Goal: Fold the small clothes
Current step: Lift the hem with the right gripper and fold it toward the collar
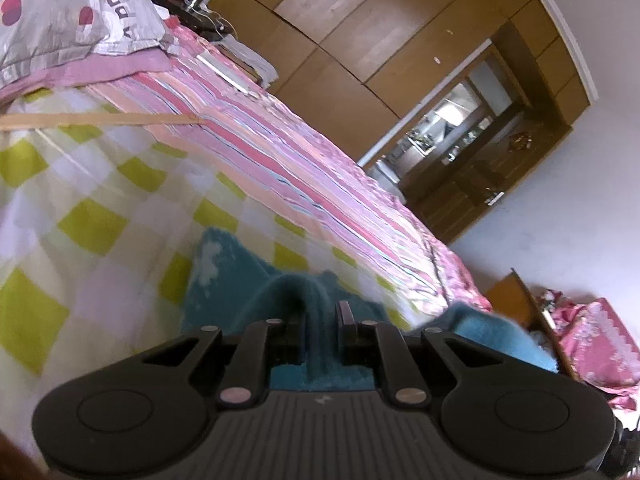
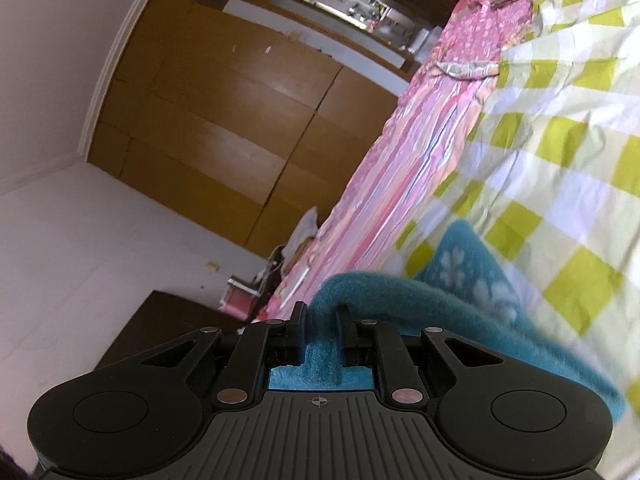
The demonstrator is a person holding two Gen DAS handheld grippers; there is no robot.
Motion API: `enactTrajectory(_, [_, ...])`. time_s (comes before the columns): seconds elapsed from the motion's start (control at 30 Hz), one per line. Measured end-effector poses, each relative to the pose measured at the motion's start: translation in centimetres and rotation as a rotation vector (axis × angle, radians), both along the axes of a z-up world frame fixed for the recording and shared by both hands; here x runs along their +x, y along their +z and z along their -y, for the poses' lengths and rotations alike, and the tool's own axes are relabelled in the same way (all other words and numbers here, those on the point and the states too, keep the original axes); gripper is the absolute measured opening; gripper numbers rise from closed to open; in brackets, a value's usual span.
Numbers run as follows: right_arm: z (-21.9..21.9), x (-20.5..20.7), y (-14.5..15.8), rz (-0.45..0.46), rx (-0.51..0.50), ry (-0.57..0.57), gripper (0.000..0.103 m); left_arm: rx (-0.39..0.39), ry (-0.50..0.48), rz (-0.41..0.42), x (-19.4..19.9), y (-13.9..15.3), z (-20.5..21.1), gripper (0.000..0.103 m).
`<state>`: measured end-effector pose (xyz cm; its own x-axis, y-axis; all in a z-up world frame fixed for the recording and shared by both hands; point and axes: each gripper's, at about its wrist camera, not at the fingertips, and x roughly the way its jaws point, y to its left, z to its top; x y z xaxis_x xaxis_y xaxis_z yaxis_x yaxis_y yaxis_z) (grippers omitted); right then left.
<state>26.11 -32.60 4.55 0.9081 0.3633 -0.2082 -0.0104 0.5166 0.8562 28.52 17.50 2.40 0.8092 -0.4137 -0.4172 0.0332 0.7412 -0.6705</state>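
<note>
The left gripper [image 1: 320, 316] pinched the teal cloth [image 1: 224, 280] between its fingers; the right gripper [image 2: 322, 316] clamped another edge, the cloth draping onto the checked sheet [image 2: 560, 152].

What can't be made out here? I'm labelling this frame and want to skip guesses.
- Teal cloth: what garment it is. Left view: blurred, its near part behind the left gripper.
- Its full outline. Right view: the cloth is blurred and runs behind the right gripper.
- Quilt lettering: cut by folds, left view.
- Shelf items: too small.
</note>
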Motion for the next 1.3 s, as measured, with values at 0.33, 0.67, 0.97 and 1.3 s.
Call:
enactTrajectory(0.33, [-0.3,6.0,-2.5,-0.076,-0.059,-0.06,0.013,0.076,0.035,-0.055,4.3,-2.2,0.1,0.019])
enactTrajectory(0.67, [-0.3,7.8,-3.8,-0.139,-0.149,-0.071,0.016,0.063,0.062,-0.118,5.1,-3.1,-0.1,0.021])
enactTrajectory(0.97, [-0.1,8.1,-3.5,-0.146,-0.171,-0.076,0.026,0.003,0.115,-0.112,5.0,-2.1,-0.5,0.059])
enactTrajectory(1.3, [-0.7,8.3,-2.7,-0.127,-0.255,-0.06,0.035,0.126,0.141,-0.059,1.9,-0.4,0.2,0.066])
